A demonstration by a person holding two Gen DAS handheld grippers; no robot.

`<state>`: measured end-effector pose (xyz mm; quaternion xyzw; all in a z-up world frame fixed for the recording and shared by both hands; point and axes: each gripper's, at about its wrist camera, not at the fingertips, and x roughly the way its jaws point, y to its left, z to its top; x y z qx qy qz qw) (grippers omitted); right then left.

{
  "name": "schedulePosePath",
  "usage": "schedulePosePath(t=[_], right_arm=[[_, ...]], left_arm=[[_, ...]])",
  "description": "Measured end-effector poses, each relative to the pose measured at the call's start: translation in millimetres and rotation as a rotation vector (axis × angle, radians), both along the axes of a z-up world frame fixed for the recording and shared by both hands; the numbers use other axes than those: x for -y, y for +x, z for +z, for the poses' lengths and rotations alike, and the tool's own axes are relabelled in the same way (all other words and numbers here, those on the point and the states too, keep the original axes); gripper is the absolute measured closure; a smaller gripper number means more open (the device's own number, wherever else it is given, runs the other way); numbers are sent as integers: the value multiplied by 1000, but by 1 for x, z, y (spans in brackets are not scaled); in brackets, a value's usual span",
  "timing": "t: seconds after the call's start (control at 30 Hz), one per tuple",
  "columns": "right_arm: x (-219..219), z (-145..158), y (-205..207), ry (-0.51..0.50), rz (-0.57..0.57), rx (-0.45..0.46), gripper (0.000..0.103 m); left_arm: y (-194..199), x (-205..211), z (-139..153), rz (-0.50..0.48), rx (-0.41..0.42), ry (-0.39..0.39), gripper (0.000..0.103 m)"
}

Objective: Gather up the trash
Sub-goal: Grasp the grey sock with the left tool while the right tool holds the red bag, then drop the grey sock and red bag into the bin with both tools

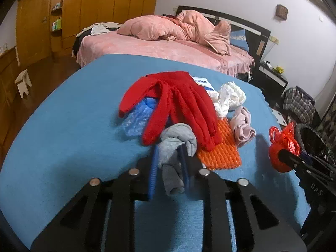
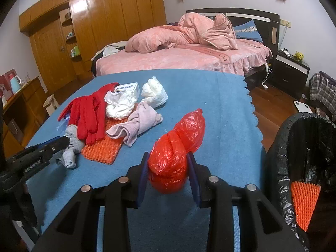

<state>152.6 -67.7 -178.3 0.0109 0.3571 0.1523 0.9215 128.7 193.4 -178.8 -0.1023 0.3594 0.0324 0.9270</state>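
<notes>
Two tongs, both with something clamped, over the blue worktop [image 2: 220, 109].

Left tongs [image 1: 169, 168] pinch a grey sock [image 1: 174, 147] at the near edge of the pile; right tongs [image 2: 168, 168] squeeze a knotted red plastic bag [image 2: 174, 153], just beside the black-lined trash bin [image 2: 281, 157]. Further back sit red gloves [image 1: 178, 103], an orange foam net [image 1: 220, 153], a pinkish sock [image 2: 138, 124], white wads [image 2: 119, 105]. Pink bed [image 2: 178, 58] behind.

Blue cloth-covered table [image 2: 220, 109] carried the clutter. Landmark: orange foam net [image 2: 100, 147], flat on cloth. Red gloves [image 2: 88, 115] left of it, pink sock [image 2: 138, 124] right, white wrappers [image 2: 119, 105] behind.
</notes>
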Motion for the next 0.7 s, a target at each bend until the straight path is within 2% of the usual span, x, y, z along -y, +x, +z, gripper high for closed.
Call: schedulePosePath(t=[0.1, 0.17, 0.27, 0.3, 0.37, 0.4, 0.43, 0.5, 0.63, 0.67, 0.7], right_arm=[[2, 3, -1, 4, 1, 9, 68], [3, 6, -2, 7, 0, 18, 68], [5, 6, -3, 9, -1, 18, 68], [5, 7, -3, 10, -2, 16, 68], [6, 6, -3, 9, -2, 11, 68], [6, 6, -2, 9, -3, 9, 68], [7, 6, -2, 10, -3, 8, 68], [7, 5, -2, 10, -5, 5, 68], [6, 2, -1, 7, -2, -2, 68], [5, 1, 0, 6, 0, -5, 68], [5, 0, 0, 5, 1, -7, 68]], left_arm=[[-5, 3, 5, -3, 32, 12, 103], [-8, 6, 10, -13, 53, 29, 103], [-7, 11, 10, -32, 38, 38, 102], [-6, 11, 9, -29, 30, 36, 102], [-4, 11, 6, -26, 8, 32, 88], [-3, 11, 5, -22, -1, 35, 71], [-2, 12, 3, -15, -8, 40, 60], [1, 12, -1, -20, -31, 36, 57], [8, 12, -12, -27, -92, 34, 57], [11, 13, -15, -35, -110, 33, 59], [12, 13, -16, -41, -119, 32, 68]])
